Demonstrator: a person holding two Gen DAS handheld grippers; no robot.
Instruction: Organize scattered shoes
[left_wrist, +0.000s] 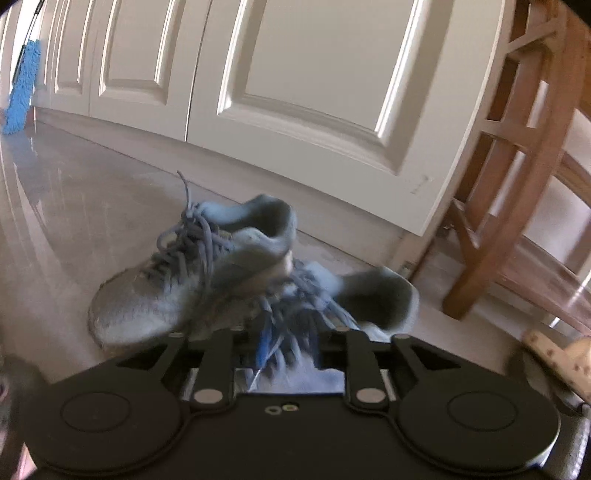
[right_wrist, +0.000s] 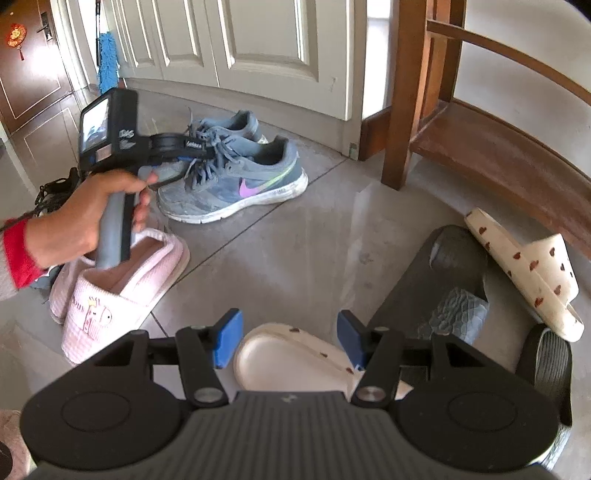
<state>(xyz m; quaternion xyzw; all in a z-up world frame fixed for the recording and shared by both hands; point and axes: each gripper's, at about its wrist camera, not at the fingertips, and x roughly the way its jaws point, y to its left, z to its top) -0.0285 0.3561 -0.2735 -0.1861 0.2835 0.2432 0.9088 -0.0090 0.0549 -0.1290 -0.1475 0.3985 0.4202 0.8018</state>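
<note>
Well, in the right wrist view, two pink slippers (right_wrist: 122, 291) lie at 8 o'clock on the floor (right_wrist: 314, 240). They look soft and light. Over them, a hand (right_wrist: 92, 218) holds the left tongs (right_wrist: 195, 146) out to the near grey sneaker (right_wrist: 236, 184), right at its laces. The left wrist view is blurry there, so I cannot tell if these tongs are wide or pinching.

The far grey sneaker (right_wrist: 229, 123) sits just behind the near one, at 11 o'clock, close to the white doors (right_wrist: 266, 44). The pair lies side by side, so it may be tidy or may be about to go. Sneakers are heavier than slippers and bendy. The stiff back rim is a better hold than the floppy laces, which can slip and let the shoe swing.

At 6 o'clock, the right tongs (right_wrist: 290, 339) are wide, holding nothing, with one white heart slipper (right_wrist: 288, 365) just under them. It looks light, smooth and a bit slippery; its edge is the place to pinch.

At 3 o'clock, the other heart slipper (right_wrist: 524, 269) leans on a dark scooter (right_wrist: 417, 288), which is in the way. A wooden rack (right_wrist: 491, 155) stands behind, at 2 o'clock.
</note>
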